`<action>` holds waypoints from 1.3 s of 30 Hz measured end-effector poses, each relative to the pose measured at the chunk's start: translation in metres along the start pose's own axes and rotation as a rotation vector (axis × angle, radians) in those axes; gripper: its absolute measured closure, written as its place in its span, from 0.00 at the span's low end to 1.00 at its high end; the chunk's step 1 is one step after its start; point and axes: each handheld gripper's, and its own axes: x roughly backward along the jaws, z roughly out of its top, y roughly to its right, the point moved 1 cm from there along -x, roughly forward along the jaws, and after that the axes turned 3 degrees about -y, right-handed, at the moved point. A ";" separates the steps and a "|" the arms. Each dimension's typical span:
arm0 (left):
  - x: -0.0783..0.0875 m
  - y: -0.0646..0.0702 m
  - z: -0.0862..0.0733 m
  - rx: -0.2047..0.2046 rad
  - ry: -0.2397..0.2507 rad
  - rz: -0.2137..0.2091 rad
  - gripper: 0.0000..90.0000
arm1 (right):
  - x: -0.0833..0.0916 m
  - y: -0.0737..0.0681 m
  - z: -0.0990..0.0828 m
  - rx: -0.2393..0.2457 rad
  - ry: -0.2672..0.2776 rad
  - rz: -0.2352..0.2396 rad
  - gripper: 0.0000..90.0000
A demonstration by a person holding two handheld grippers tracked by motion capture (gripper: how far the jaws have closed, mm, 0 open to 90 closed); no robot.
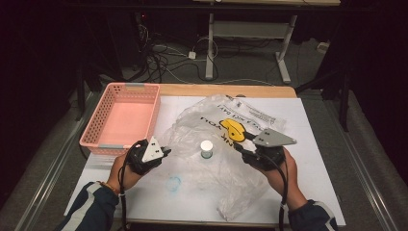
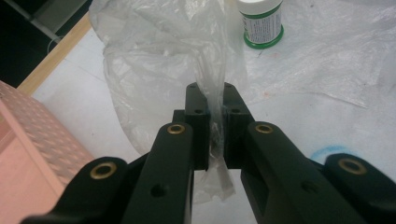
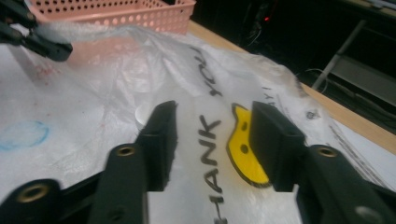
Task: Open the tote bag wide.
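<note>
A crumpled clear plastic bag (image 1: 221,144) with black lettering and a yellow face print (image 1: 233,129) lies spread over the white table top. My left gripper (image 1: 166,151) is at the bag's left edge. In the left gripper view it (image 2: 215,100) is shut on a pinched fold of the bag's film (image 2: 159,60). A small white-capped bottle with a green label (image 1: 206,148) stands upright amid the bag (image 2: 260,23). My right gripper (image 1: 243,144) is at the bag's right side, its jaws open (image 3: 212,121) over the printed film (image 3: 210,135), pads not pressing it.
A pink perforated basket (image 1: 122,118) stands empty at the table's back left, close to my left gripper. A blue circle mark (image 1: 174,183) is drawn on the white sheet near the front. Cables and desk legs lie on the floor beyond the table.
</note>
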 end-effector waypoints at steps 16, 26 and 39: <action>-0.010 0.005 0.000 -0.016 -0.020 -0.012 0.92 | 0.018 -0.026 -0.080 0.131 -0.214 0.232 0.36; -0.014 0.006 -0.001 -0.012 -0.025 -0.030 0.89 | -0.017 -0.022 -0.102 0.099 -0.341 0.321 0.52; -0.013 -0.003 -0.001 0.100 0.027 0.117 0.40 | 0.002 0.002 -0.090 0.047 -0.249 0.111 1.00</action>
